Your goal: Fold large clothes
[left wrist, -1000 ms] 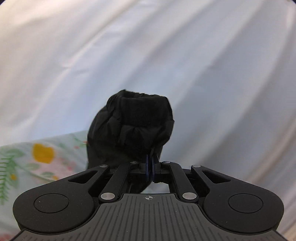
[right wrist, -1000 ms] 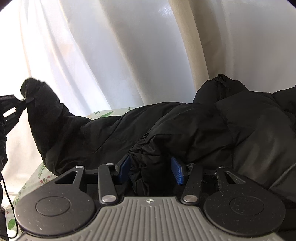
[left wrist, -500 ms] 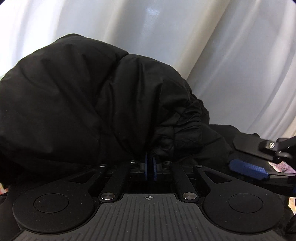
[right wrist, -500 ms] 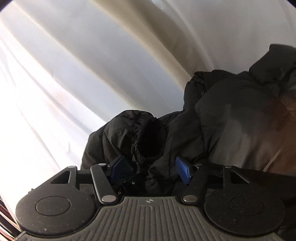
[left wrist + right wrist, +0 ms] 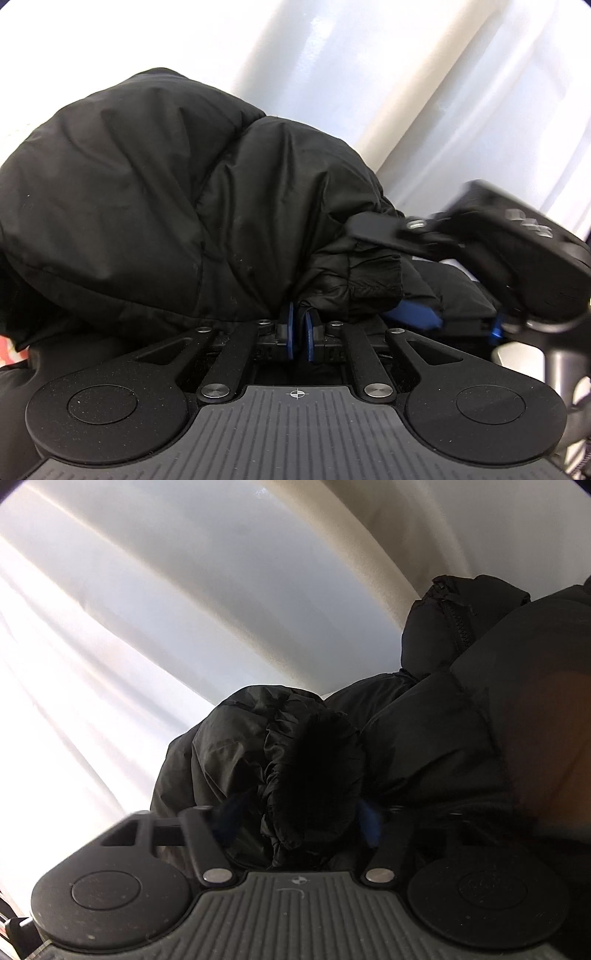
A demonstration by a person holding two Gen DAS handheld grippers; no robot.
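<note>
Lying heaped before the curtain (image 5: 184,609): black puffer jacket (image 5: 147,203), soft, bulky, probably slippery; best held at cuff (image 5: 317,775). Left gripper (image 5: 298,334) fingers pinch fabric; right gripper (image 5: 295,818) fingers closing around cuff.

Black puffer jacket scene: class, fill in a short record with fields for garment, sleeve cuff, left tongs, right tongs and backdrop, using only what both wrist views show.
garment: black puffer jacket, bunched in a mound; zipper visible at its upper part
sleeve cuff: gathered cuff, opening facing the right wrist camera
left tongs: left tongs shut, pinching jacket fabric
right tongs: right tongs closing, blurred, cuff between the blue pads; whether they press cannot be told
backdrop: white curtain behind the jacket
</note>
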